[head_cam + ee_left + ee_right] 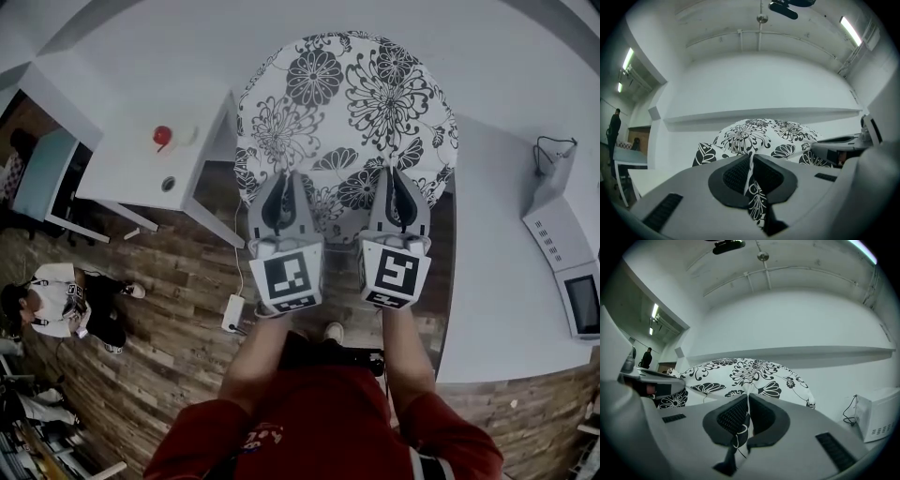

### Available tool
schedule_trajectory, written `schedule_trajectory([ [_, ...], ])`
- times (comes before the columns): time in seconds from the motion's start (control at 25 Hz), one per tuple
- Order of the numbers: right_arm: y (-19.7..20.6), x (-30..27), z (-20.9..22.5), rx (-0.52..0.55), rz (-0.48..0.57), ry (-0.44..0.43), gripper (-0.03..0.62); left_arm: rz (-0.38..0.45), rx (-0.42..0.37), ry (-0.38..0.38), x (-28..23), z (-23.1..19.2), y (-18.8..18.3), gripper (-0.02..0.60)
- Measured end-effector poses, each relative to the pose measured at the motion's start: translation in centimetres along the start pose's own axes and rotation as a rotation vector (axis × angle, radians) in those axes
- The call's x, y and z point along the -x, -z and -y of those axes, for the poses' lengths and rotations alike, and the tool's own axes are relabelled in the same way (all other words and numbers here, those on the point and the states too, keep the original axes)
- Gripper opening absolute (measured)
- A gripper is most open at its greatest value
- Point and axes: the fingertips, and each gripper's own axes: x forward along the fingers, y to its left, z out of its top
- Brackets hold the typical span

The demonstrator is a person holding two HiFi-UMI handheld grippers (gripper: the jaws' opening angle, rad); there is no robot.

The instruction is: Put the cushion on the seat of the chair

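Round, puffy cushion [347, 103], white with bold black flowers, fills the upper centre of the head view. Left claw [279, 192] and right claw [398, 187], side by side, each clamp tight on its near edge.

A: One floral cushion [347, 94] here, and two grippers: left gripper [280, 180], right gripper [398, 174].
B: I count one small white table [117, 173], one red object [161, 136], one white appliance [555, 234], and one bystander [58, 302].
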Motion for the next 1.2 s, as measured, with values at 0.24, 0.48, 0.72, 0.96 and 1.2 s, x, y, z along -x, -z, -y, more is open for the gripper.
schedule_trajectory([
  [0.24,-0.3,-0.1,0.0,0.006,-0.058,-0.015,0.029,-0.050,0.015,-0.008,0.0,0.0,-0.2,0.041],
  [0.48,-0.6,0.0,0.1,0.025,-0.107,-0.010,0.029,-0.094,0.036,0.001,0.1,0.0,-0.4,0.041],
  [0.72,-1.0,-0.2,0.2,0.020,-0.164,-0.008,0.029,-0.138,0.033,0.008,-0.2,0.0,-1.1,0.041],
  [0.96,0.9,1.7,-0.3,0.017,-0.180,0.015,0.029,-0.139,0.028,0.026,1.6,0.5,0.6,0.041],
  [1.2,1.0,-0.7,0.0,0.055,0.076,0.097,0.029,0.128,-0.014,0.047,-1.0,-0.1,0.9,0.041],
])
